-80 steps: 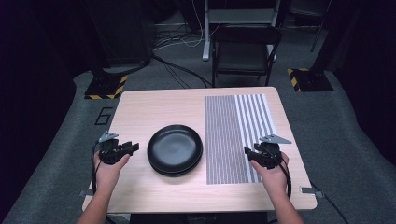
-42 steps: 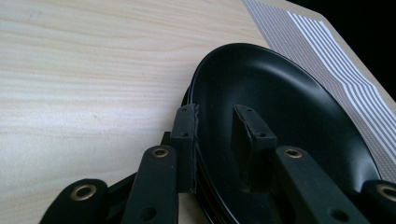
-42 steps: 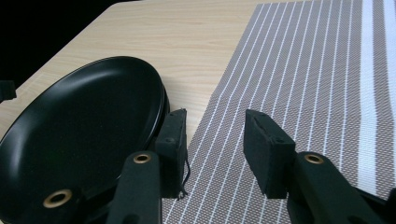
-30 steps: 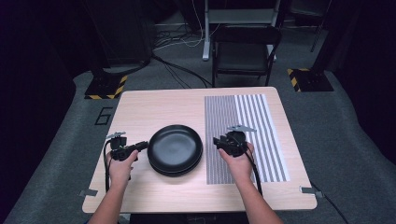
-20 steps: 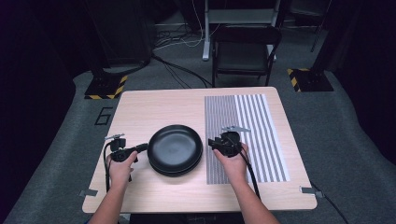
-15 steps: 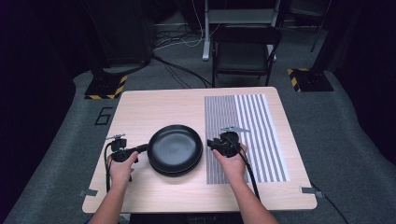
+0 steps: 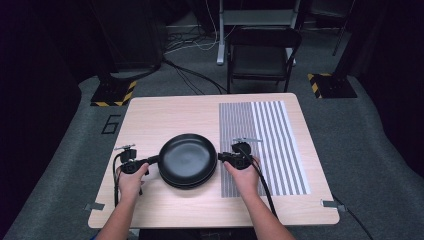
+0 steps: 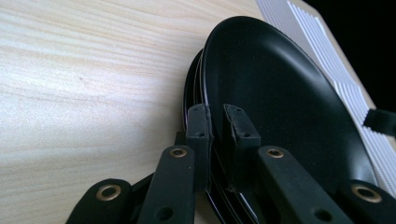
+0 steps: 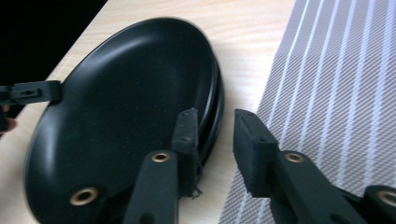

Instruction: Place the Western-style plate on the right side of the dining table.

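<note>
Both grippers at the plate stack, one on each side

The left gripper (image 8: 215, 122) pinches the rim of the top round black plate (image 7: 187, 159) mid-table on the light wooden table (image 7: 165, 115); the right gripper (image 9: 215, 128), jaws just closing, straddles the opposite rim, outer pad clear.

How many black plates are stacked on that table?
2 at least: the top plate sits mid-table, nested on a lower plate whose rim peeks out beneath. The left gripper view shows layered rims, so another may be hidden.
</note>
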Demonstrator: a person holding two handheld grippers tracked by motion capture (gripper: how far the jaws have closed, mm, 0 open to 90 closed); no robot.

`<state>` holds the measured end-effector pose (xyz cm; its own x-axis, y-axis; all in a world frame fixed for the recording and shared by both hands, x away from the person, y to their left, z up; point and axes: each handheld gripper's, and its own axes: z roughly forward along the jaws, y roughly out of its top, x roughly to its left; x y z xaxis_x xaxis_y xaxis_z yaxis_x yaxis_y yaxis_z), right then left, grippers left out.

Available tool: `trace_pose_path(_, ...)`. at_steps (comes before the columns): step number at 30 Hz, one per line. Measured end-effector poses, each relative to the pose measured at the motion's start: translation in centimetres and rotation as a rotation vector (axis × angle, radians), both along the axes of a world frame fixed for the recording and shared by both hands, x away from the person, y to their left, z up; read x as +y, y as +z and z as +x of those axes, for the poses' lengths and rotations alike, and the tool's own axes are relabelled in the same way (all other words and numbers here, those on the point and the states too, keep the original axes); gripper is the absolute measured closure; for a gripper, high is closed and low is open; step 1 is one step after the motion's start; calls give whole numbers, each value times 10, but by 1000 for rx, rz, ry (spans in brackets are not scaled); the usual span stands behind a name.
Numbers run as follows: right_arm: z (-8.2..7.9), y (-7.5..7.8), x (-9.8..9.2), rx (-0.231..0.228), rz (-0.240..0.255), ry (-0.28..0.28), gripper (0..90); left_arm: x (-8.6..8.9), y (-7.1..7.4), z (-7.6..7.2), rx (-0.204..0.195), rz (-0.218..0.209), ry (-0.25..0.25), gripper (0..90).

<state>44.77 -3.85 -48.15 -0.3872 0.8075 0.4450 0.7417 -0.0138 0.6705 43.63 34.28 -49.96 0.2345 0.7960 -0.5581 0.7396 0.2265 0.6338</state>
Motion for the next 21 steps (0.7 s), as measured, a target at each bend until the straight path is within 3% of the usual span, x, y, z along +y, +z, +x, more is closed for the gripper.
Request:
trace_pose_path(4,1,-2,2,30,32,4,727,2,-2,0,12,-36,3,827)
trace_pose_path(6,2,-3,4,36,45,6,728,2,-1,0,5,-21,-4,826)
trace_pose_path(21,6,-10,11,83,74,4,760,2,-1,-1,8,-27,-1,827)
